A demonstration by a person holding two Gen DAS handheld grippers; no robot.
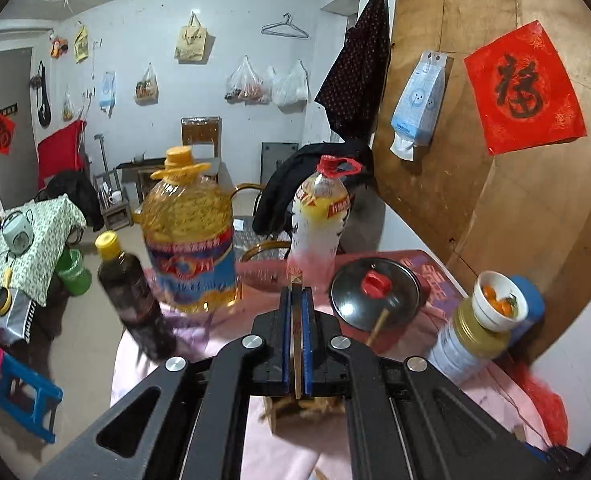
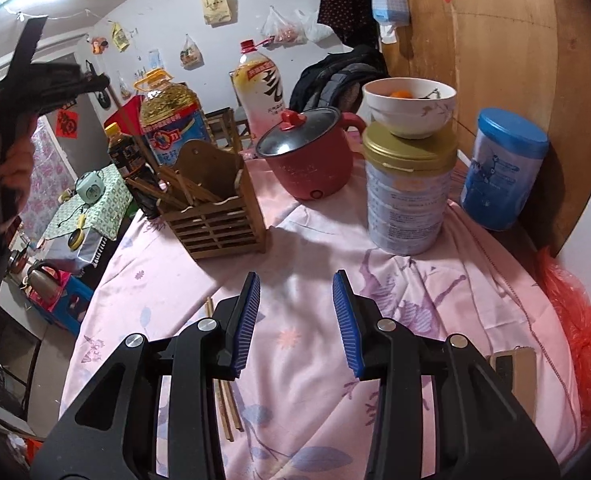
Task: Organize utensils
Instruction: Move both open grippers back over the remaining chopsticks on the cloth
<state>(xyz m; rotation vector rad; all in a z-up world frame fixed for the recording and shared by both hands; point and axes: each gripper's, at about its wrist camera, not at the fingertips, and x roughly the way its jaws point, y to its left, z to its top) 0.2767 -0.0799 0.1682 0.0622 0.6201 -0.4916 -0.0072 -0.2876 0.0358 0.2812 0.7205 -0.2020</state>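
Observation:
My left gripper (image 1: 296,300) is shut on a single wooden chopstick (image 1: 296,344), held upright above the wooden utensil holder (image 1: 291,406), which shows just below the fingers. In the right wrist view the left gripper (image 2: 39,80) is raised at the far left, with the thin chopstick (image 2: 133,132) slanting down toward the slatted wooden holder (image 2: 219,220), which holds several chopsticks. My right gripper (image 2: 296,320) is open and empty over the pink cloth. A few loose chopsticks (image 2: 225,404) lie on the cloth under its left finger.
A red pot with glass lid (image 2: 311,156), a gold-lidded tin (image 2: 409,196) with a white bowl (image 2: 409,108) on top, and a blue canister (image 2: 503,168) stand behind. An oil jug (image 2: 171,120), a dark sauce bottle (image 2: 129,160) and a drink bottle (image 2: 261,88) stand by the holder. A phone (image 2: 515,372) lies at right.

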